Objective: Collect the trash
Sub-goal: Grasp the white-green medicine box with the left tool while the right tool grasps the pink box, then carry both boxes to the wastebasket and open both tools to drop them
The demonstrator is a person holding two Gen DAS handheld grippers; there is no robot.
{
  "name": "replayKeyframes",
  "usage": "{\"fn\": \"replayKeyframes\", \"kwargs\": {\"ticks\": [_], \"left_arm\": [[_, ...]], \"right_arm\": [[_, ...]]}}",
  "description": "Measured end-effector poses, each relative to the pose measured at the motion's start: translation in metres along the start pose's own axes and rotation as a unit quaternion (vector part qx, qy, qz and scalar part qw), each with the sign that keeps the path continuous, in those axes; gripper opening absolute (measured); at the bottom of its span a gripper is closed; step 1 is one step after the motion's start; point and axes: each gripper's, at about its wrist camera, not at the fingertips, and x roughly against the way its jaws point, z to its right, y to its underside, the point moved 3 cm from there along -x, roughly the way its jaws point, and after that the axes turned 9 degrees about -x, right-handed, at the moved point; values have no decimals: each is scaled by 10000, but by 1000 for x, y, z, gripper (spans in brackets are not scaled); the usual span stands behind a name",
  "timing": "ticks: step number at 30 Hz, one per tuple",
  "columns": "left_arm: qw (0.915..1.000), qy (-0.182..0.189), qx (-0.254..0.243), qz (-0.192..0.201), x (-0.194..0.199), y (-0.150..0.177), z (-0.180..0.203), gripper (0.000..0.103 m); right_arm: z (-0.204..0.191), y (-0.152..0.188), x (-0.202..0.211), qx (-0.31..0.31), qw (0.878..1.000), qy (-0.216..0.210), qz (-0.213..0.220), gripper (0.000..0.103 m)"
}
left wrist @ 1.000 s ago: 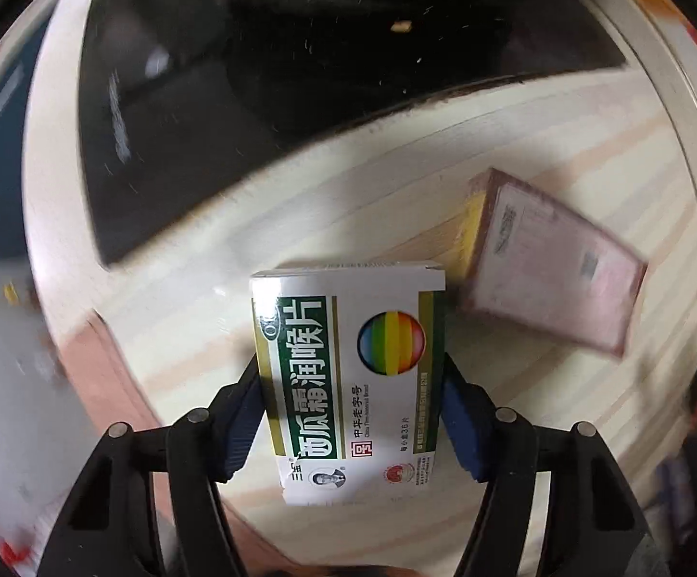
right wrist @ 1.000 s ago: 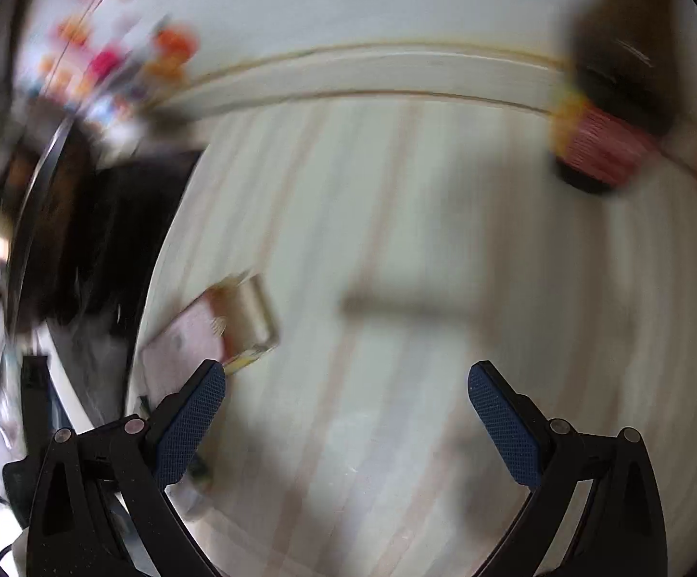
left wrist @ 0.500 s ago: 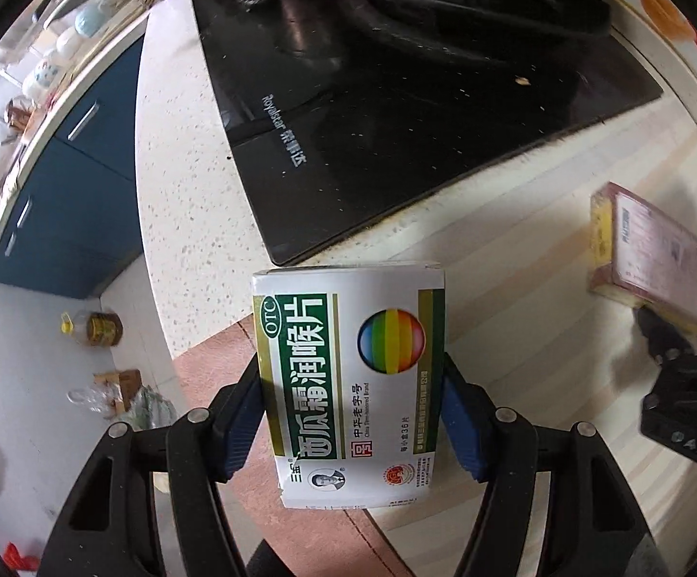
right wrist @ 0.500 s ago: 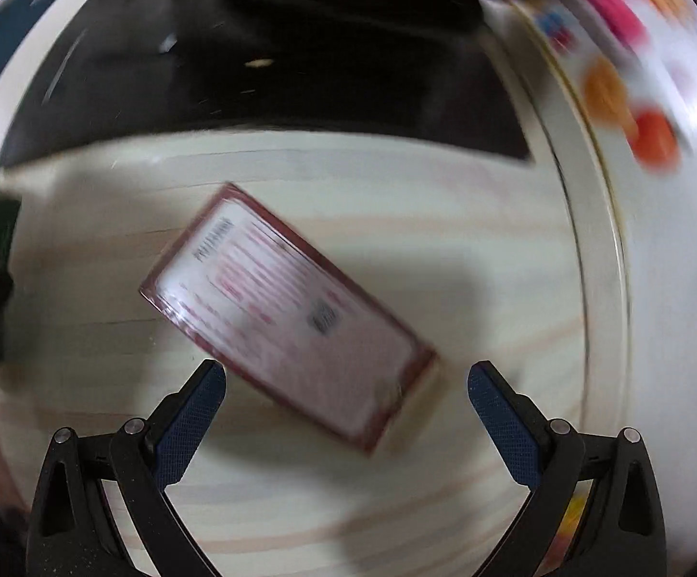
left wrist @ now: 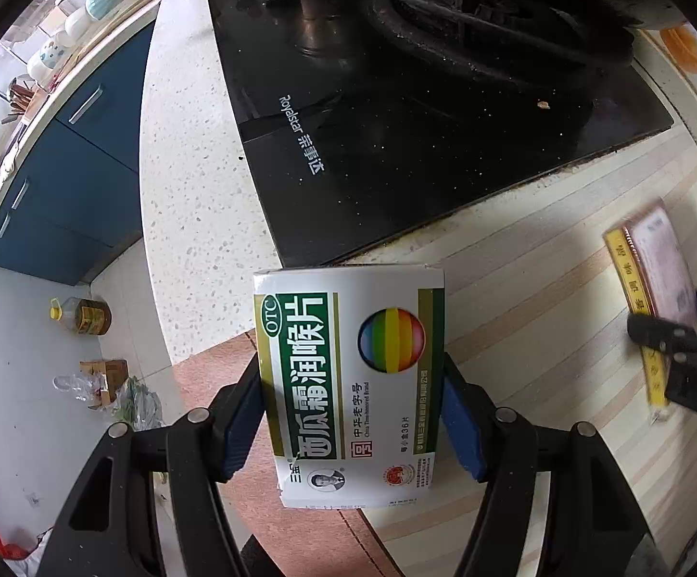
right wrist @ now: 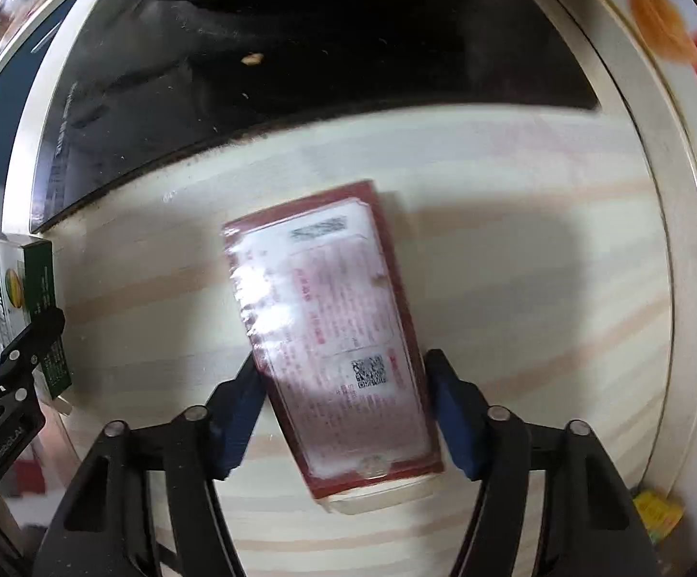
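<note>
While my left claw (left wrist: pixel 350 413) still clamps the green-and-white box (left wrist: pixel 350 380) above the counter's edge, my right claw (right wrist: pixel 343 408) has narrowed around the red packet (right wrist: pixel 329 332) on the striped mat (right wrist: pixel 516 288); contact unclear.

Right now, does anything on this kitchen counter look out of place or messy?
Yes. A red box lies askew on the striped mat beside the black stovetop, with the right gripper closing around it. A small crumb sits on the stovetop glass. The left gripper holds a white-and-green lozenge box.
</note>
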Motion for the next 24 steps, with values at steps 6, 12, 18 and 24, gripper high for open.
{"fn": "replayKeyframes", "kwargs": {"ticks": [6,12,18,24], "left_arm": [[9997,14,-140,176,9,2,-1,64],[9981,35,-195,579,35,7,-19,64],[9955,194,-32,923,62,20,-57,64],[9930,252,309,1109,73,54,-124,64]], "right_arm": [[9,24,9,-690,9968,-342,208,61],[19,47,43,-1317,9855,-600,887,60],[-3,71,87,-1402,9761,-874,1411,60],[-92,76,112,-1254,9685,-1336,1686,60]]}}
